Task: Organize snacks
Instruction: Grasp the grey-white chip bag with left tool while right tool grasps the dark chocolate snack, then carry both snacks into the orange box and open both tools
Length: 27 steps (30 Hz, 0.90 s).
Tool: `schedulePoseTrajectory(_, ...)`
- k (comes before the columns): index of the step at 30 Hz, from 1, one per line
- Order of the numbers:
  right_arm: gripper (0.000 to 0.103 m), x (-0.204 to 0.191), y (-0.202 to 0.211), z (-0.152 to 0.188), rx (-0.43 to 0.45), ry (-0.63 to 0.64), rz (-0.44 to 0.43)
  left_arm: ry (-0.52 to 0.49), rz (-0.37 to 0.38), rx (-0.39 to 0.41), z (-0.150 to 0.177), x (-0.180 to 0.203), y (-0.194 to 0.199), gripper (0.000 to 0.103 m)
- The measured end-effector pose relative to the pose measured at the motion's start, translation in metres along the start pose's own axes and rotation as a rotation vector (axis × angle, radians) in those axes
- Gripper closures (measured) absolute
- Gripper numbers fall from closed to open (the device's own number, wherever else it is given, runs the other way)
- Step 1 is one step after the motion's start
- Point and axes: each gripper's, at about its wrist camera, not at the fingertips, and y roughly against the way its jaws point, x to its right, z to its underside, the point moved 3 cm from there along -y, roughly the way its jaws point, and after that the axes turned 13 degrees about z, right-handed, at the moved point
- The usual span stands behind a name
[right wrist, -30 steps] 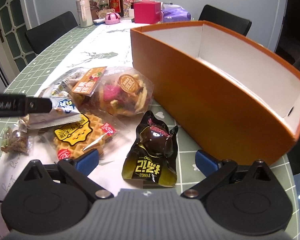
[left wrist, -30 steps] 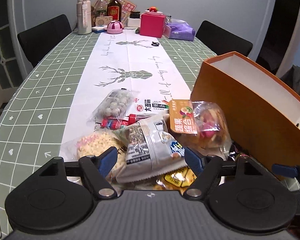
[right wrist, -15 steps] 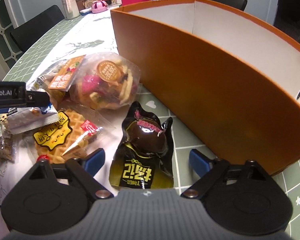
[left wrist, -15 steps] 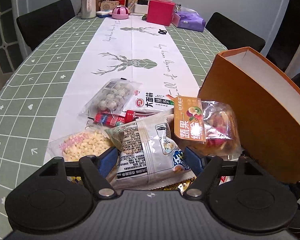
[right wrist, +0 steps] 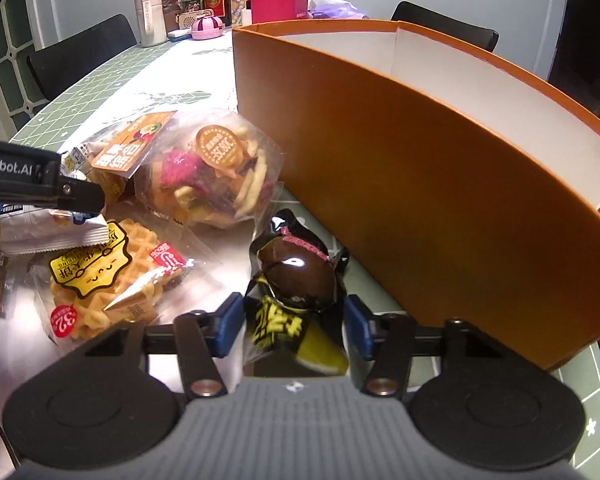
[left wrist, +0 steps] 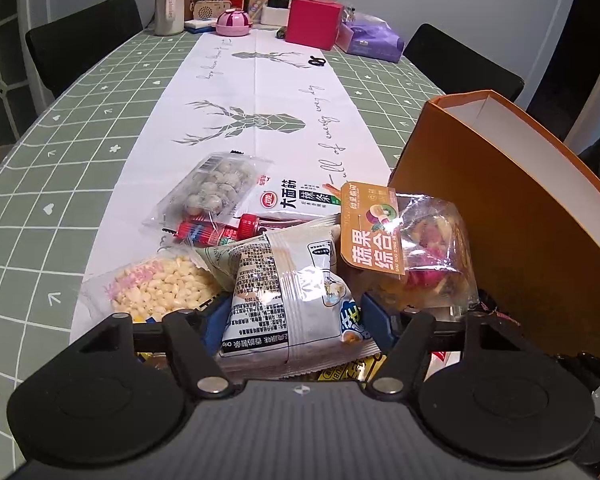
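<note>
The long green-checked table (left wrist: 60, 208) carries it all. My tall orange cardboard box (right wrist: 420, 168) stands at two o'clock of my right gripper (right wrist: 294, 322), whose jaws have just been closing around the black-and-yellow egg-shaped snack pouch (right wrist: 296, 276), pads touching its sides. My left gripper (left wrist: 294, 320) has just been narrowing too, pads against the grey-white printed snack packet (left wrist: 288, 292). At one o'clock lies the clear bag of mixed fruit crisps (left wrist: 420, 248).

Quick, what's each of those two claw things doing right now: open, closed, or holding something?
Left gripper: jaws just closed onto the grey-white snack packet.
Right gripper: jaws just closed onto the black and yellow pouch.
</note>
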Motion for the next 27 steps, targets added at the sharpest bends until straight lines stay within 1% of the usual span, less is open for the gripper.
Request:
schedulePoseTrajectory(1,0.058,0.001,0.001,0.0,0.001,-0.005,-0.006,-0.008,-0.003,0.002,0.001,0.001,0.001,0.029)
schedulePoseTrajectory(4,0.063,0.007,0.009,0.003,0.003,-0.013,-0.028,-0.021,0.003,0.01,0.003,0.004,0.008,0.034)
schedulePoseTrajectory(6,0.064,0.007,0.014,0.003,0.02,-0.006,-0.033,-0.027,0.006,0.015,0.005,0.005,0.014,0.035)
schedulePoseTrajectory(13,0.065,0.017,0.04,0.004,0.052,-0.007,-0.067,-0.038,0.021,0.04,0.012,0.011,0.039,0.037)
schedulePoseTrajectory(17,0.065,0.017,0.06,0.0,0.086,0.01,-0.091,-0.055,0.03,0.049,0.013,0.018,0.054,0.037)
schedulePoseTrajectory(21,0.065,0.017,0.075,-0.009,0.11,0.03,-0.106,-0.082,0.056,0.066,0.01,0.028,0.069,0.037)
schedulePoseTrajectory(27,0.065,0.027,0.098,-0.026,0.174,0.048,-0.114,-0.143,0.104,0.079,-0.004,0.052,0.08,0.037)
